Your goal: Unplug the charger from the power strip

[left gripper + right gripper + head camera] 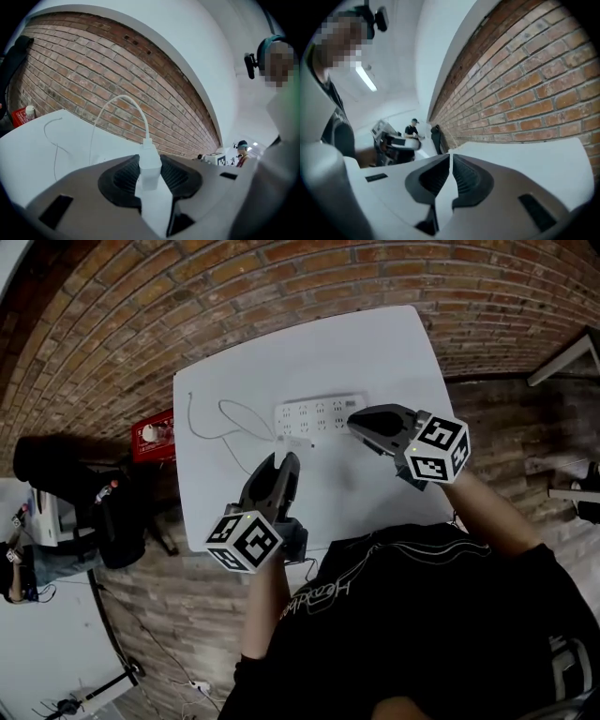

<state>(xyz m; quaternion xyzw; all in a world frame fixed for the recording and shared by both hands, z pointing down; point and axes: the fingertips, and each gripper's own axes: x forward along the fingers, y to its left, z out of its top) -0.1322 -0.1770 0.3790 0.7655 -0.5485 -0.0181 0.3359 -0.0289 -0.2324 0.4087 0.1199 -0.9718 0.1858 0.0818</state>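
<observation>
A white power strip point(314, 415) lies across the far middle of the white table point(403, 352). A thin white cable point(239, 413) loops over the table to its left. My left gripper point(278, 463) hangs above the table in front of the strip. In the left gripper view it point(150, 165) is shut on a white charger point(151, 161), whose cable point(124, 101) arches up and away. My right gripper point(354, 420) hovers at the strip's right end. The right gripper view shows its pads point(450, 161) together with nothing between them.
A red box point(153, 435) with a small bottle stands beside the table's left edge. A black bag point(75, 493) sits lower left. A brick wall runs behind the table. A person point(412, 127) stands far off at a desk.
</observation>
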